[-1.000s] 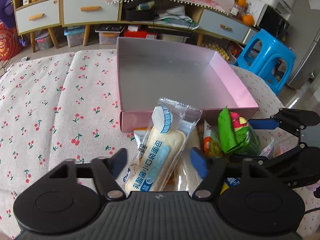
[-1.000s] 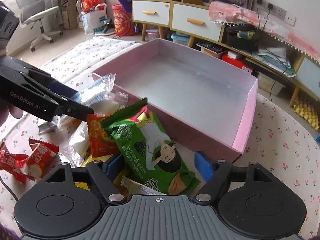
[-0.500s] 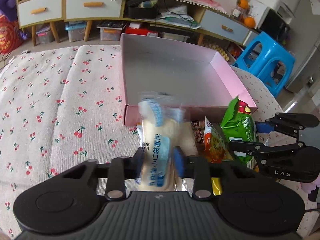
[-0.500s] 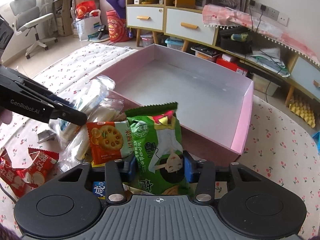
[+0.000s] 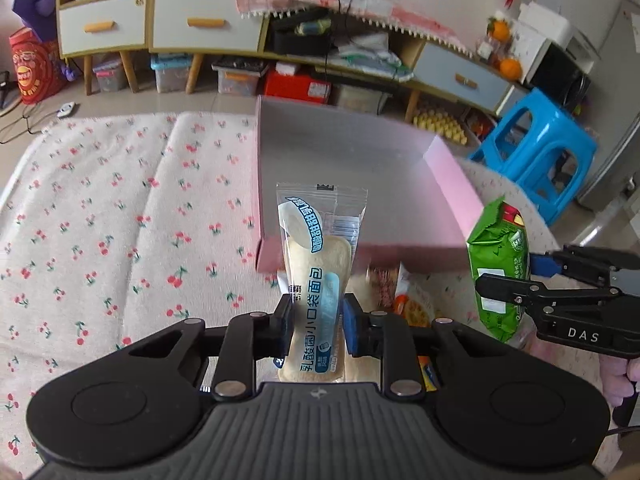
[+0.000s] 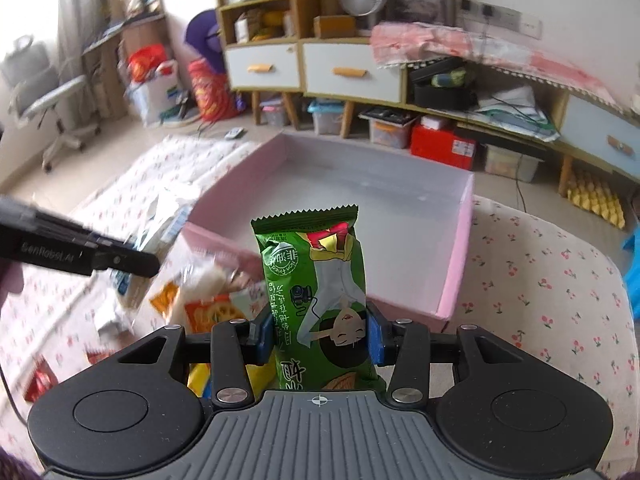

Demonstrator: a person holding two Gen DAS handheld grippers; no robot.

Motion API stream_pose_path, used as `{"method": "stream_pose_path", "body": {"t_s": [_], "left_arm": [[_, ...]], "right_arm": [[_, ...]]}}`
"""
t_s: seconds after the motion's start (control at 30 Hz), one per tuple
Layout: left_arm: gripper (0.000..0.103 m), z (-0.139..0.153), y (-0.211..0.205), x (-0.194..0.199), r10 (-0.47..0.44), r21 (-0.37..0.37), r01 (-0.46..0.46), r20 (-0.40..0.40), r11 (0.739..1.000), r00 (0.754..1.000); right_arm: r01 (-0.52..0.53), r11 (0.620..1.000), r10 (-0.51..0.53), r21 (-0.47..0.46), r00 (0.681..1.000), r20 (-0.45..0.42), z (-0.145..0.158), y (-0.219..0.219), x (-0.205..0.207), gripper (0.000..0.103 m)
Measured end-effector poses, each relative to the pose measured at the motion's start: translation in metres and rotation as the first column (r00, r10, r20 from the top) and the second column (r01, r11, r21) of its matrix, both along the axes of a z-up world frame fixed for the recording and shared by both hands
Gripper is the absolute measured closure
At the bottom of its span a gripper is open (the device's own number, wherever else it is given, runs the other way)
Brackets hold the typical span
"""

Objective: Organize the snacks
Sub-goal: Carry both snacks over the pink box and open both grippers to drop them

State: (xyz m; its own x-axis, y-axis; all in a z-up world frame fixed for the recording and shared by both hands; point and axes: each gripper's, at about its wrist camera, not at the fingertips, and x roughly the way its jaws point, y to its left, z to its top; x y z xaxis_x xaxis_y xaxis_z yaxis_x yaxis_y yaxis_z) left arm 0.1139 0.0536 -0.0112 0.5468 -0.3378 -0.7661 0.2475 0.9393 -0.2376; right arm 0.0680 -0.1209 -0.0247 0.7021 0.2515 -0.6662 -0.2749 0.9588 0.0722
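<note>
While both grippers hold a load, the step in hand looks like the carry to the box. Left gripper (image 5: pixel 316 325): pads clamped on the waist of a clear-wrapped bread packet (image 5: pixel 316 280), which stands upright between them. Right gripper (image 6: pixel 320 332): clamped across a green snack bag (image 6: pixel 316 292), likewise upright. Beyond both, the pink box (image 5: pixel 452 168) sits open and empty on the cherry-print cloth (image 5: pixel 120 220), towards its far edge. Loose snacks (image 6: pixel 208 304) lie heaped against the box's near wall. Next move, by my reckoning: lift each packet over the near wall, lower it, release on the box floor, side by side.
</note>
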Motion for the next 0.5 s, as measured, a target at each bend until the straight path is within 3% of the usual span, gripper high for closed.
{"method": "stream_pose_path", "body": {"t_s": [0.17, 0.33, 0.5], "left_arm": [[0.081, 0.016, -0.004, 0.013, 0.032, -0.064, -0.03, 0.033, 0.997, 0.999], [0.081, 0.021, -0.02, 0.045, 0.026, -0.056, -0.021, 0.098, 0.998, 0.995], [0.081, 0.006, -0.03, 0.072, 0.028, -0.039, -0.023, 0.132, 0.999, 0.991]], "right_arm": [[0.092, 0.992, -0.093, 0.088, 0.996, 0.0, 0.018, -0.014, 0.012, 0.06], [0.148, 0.976, -0.152, 0.16, 0.988, 0.011, 0.031, -0.025, 0.04, 0.06], [0.198, 0.968, -0.202, 0.151, 0.979, 0.012, 0.022, -0.028, 0.072, 0.06]]}}
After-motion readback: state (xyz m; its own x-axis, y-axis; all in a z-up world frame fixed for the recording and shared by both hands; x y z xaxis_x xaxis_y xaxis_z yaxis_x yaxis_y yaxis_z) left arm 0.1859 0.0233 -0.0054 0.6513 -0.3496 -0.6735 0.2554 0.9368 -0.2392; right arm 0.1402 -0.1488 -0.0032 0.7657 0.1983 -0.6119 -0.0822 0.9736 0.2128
